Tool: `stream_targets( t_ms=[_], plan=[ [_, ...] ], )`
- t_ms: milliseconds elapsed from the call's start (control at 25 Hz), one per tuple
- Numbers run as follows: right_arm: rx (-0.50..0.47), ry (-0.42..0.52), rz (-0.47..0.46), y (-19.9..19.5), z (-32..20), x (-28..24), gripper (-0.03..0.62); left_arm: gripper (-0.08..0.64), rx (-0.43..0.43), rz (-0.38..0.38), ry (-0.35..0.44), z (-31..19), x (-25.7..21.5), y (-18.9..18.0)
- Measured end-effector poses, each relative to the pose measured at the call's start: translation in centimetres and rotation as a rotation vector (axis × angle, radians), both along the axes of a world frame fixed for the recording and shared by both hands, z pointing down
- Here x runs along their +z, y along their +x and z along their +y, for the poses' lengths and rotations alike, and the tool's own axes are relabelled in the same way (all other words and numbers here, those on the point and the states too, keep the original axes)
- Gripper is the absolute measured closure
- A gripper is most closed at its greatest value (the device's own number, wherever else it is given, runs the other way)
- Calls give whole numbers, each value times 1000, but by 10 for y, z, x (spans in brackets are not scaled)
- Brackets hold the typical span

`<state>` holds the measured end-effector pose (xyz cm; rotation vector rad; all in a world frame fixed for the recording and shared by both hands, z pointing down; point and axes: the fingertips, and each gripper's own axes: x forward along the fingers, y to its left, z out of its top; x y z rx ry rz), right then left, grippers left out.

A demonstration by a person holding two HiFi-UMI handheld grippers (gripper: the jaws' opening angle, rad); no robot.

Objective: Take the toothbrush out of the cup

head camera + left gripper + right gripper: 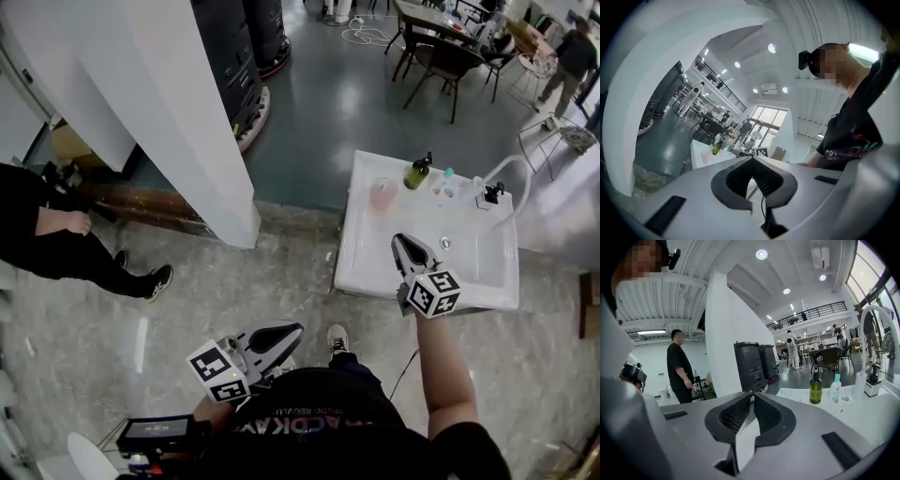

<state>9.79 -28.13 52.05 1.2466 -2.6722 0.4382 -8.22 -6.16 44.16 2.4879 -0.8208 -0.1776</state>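
I hold my right gripper (403,244) over the near left part of the white washbasin (361,262), its jaws pressed together tip to tip with nothing between them, which the right gripper view confirms. My left gripper (292,330) hangs low beside my body, off the washbasin's near left corner and over the floor, and its 2 jaws are likewise closed on nothing. The pink cup (382,194) stands upright at the far left corner of the washbasin top. Just to its right along the far edge is an olive-green pump bottle (417,174), then a small teal-capped bottle (448,178), and a tap (491,195) toward the far right corner. I cannot make out the toothbrush itself in any view; the cup is too small in the head view, and my own jaws cover that corner in the right gripper view. I judge that it stands in the cup with its long axis roughly upright. From my right gripper the cup lies straight ahead along the jaws and slightly to the left, near but apart. My right hand is clearly the nearer of the 2. I judge the task has not begun: the next move calls for opening these jaws and coming at the cup's mouth from above, without knocking the bottle beside it.
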Motion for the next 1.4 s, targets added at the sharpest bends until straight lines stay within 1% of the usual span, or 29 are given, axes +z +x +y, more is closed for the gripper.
stream_targets(
  t_ms=[80, 160, 280, 520, 680, 840, 1040, 1160, 1400],
  plan=[
    [-3, 1, 18, 4, -14, 7, 573, 552, -12, -9, -8, -4, 3, 6],
    [-11, 2, 41, 6, -28, 13, 541, 552, -25, -14, -19, -9, 5, 10],
    [-24, 12, 96, 8, -48, 23, 526, 552, -41, -20, -32, -18, 8, 14],
    [-53, 42, 246, 20, -94, 64, 522, 552, -74, -37, -50, -40, 27, 29],
    [-69, 45, 320, 20, -116, 81, 522, 552, -107, -40, -68, -46, 30, 28],
    [-82, 40, 367, 15, -138, 95, 522, 552, -145, -39, -90, -51, 34, 25],
    [-119, 40, 437, 8, -161, 111, 522, 552, -188, -43, -113, -59, 37, 23],
    [-133, 45, 459, 4, -172, 114, 518, 552, -212, -45, -120, -67, 35, 20],
    [-183, 64, 511, -9, -181, 120, 517, 552, -231, -49, -142, -75, 38, 20]
  ],
)
